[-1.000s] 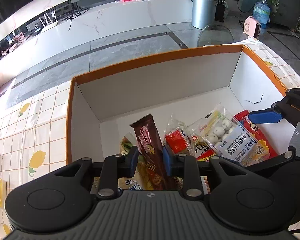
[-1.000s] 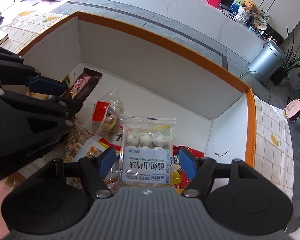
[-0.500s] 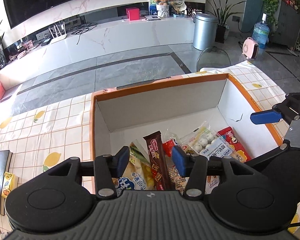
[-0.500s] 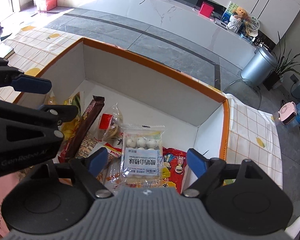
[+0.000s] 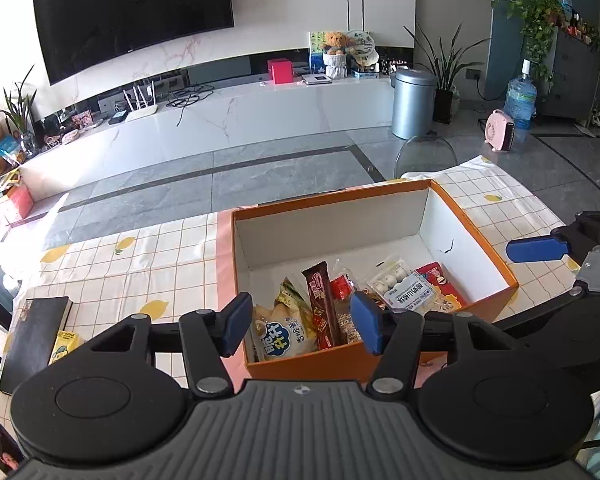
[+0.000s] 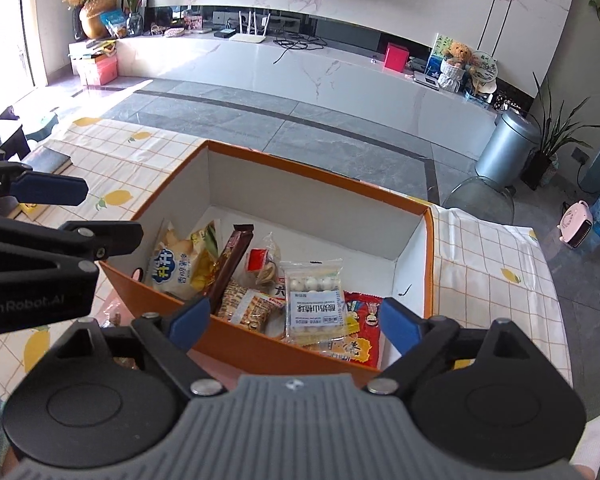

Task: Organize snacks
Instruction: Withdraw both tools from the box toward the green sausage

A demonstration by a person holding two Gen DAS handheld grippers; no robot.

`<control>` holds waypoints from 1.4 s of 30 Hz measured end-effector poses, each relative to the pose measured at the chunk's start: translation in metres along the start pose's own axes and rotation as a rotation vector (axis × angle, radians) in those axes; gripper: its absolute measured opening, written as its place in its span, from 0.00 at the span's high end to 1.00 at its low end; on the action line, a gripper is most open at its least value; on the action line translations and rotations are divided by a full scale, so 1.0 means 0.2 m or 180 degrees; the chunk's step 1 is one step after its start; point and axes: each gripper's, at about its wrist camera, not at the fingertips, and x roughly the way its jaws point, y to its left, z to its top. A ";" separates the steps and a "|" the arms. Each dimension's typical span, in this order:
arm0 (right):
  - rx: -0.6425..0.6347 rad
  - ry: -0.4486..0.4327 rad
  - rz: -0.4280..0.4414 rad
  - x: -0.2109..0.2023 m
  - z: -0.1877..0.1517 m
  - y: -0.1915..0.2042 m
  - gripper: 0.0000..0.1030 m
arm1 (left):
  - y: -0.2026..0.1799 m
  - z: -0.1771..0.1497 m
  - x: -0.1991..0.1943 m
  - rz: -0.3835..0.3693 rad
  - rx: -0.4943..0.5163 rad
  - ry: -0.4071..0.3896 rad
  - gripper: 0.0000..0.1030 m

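An orange box [image 5: 340,201] with white inner walls stands on the lemon-print tablecloth; it also shows in the right wrist view [image 6: 308,168]. Inside lie several snacks: a brown chocolate bar [image 5: 320,304], a clear pack of white balls [image 5: 402,286], a white chip bag [image 5: 280,338] and a red packet [image 5: 440,280]. The same bar [image 6: 232,256] and ball pack [image 6: 314,300] show in the right wrist view. My left gripper [image 5: 302,326] is open and empty above the box's near edge. My right gripper [image 6: 296,320] is open and empty, also above the near edge.
A dark book [image 5: 32,336] and a small yellow carton [image 5: 64,344] lie on the table left of the box. A wrapped snack [image 6: 112,316] lies on the cloth by the box's near left corner. The table's far edge runs just behind the box.
Both grippers have risen and pulled back out of the box. The left gripper let go of the chocolate bar and opened wide; the bar now lies among the snacks.
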 end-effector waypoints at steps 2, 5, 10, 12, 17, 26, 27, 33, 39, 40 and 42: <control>0.0072 -0.0065 0.0023 -0.06 -0.05 0.01 0.14 | 0.00 -0.03 -0.06 -0.0012 -0.0041 -0.0030 0.34; 0.0222 -0.0149 0.0101 -0.13 -0.13 0.02 0.13 | 0.01 -0.09 -0.14 -0.0005 -0.0092 -0.0082 0.34; 0.0617 -0.0237 0.0222 -0.21 -0.26 0.02 0.13 | 0.02 -0.19 -0.22 0.0034 -0.0181 -0.0091 0.33; 0.0718 -0.0267 0.0212 -0.24 -0.32 0.03 0.13 | 0.02 -0.24 -0.23 0.0013 -0.0224 -0.0048 0.33; 0.0817 -0.0286 0.0142 -0.23 -0.45 0.07 0.13 | 0.04 -0.36 -0.24 0.0055 -0.0280 0.0113 0.32; 0.0761 -0.0203 0.0203 -0.16 -0.68 0.15 0.16 | 0.09 -0.54 -0.15 -0.0024 -0.0361 0.0436 0.32; 0.0752 -0.0181 0.0215 -0.14 -0.70 0.17 0.19 | 0.09 -0.55 -0.13 -0.0031 -0.0350 0.0464 0.32; 0.0602 -0.0125 0.0271 -0.06 -0.75 0.22 0.32 | 0.10 -0.59 -0.05 -0.0065 -0.0281 0.0511 0.32; 0.0509 -0.0120 0.0306 0.02 -0.73 0.25 0.43 | 0.12 -0.59 0.02 -0.0062 -0.0290 0.0419 0.33; 0.0502 -0.0112 0.0323 0.03 -0.73 0.25 0.45 | 0.12 -0.58 0.04 -0.0068 -0.0290 0.0423 0.33; 0.0477 -0.0105 0.0361 0.06 -0.72 0.26 0.47 | 0.13 -0.57 0.07 -0.0055 -0.0318 0.0427 0.33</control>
